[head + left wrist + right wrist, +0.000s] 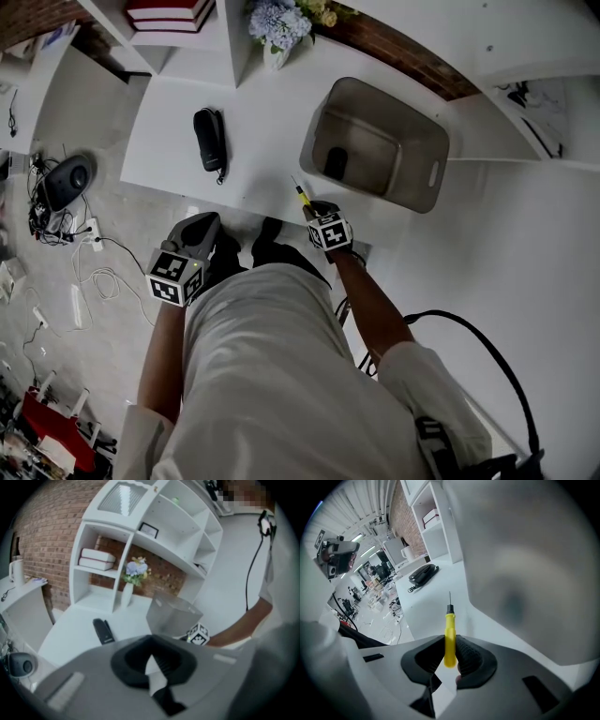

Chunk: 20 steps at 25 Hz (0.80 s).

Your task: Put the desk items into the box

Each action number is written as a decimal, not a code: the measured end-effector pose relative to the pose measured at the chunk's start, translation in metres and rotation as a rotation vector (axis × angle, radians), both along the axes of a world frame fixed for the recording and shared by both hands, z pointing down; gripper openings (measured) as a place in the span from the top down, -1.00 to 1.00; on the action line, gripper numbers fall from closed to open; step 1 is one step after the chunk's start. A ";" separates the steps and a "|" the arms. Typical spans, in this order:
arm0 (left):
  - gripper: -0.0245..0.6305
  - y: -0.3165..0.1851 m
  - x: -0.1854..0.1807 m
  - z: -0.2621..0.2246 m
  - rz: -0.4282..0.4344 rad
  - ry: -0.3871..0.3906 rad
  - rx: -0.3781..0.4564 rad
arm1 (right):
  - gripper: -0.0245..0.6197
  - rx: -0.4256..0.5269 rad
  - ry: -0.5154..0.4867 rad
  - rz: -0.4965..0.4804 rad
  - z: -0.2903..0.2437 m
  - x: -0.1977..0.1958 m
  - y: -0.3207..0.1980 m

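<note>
A yellow-handled screwdriver [300,194] [449,630] sticks forward out of my right gripper [314,212] [450,656], whose pads are shut on its handle, just over the white desk's [262,122] front edge. The grey translucent box [433,174] [525,573] stands close by on the right, with a dark item [335,162] inside. A black handset with a cord [210,141] [102,631] [423,573] lies on the desk to the left. My left gripper [202,231] [154,667] hangs shut and empty off the desk's front edge.
A vase of pale flowers [278,28] [133,576] and stacked books [169,14] sit at the desk's back in white shelving. Cables and a dark round device [64,180] lie on the floor at left. A black cable [487,352] loops at right.
</note>
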<state>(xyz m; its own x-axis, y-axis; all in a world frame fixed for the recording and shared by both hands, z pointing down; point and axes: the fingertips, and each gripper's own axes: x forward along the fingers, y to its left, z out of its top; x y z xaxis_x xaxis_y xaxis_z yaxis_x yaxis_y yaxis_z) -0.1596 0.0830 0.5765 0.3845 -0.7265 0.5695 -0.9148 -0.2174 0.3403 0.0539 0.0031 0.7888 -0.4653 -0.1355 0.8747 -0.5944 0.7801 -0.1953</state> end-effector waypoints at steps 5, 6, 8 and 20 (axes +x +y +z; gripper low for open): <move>0.92 -0.003 0.000 0.001 0.062 0.008 0.006 | 0.73 0.027 -0.028 0.032 -0.025 -0.008 -0.001; 0.92 -0.005 0.001 0.001 0.080 0.006 0.009 | 0.73 0.032 -0.035 0.032 -0.030 -0.009 -0.001; 0.92 -0.009 0.004 0.000 0.114 0.002 0.015 | 0.73 0.041 -0.056 0.029 -0.042 -0.014 -0.001; 0.92 -0.037 0.027 -0.008 0.253 -0.004 0.037 | 0.73 0.109 -0.168 0.037 -0.112 -0.029 -0.002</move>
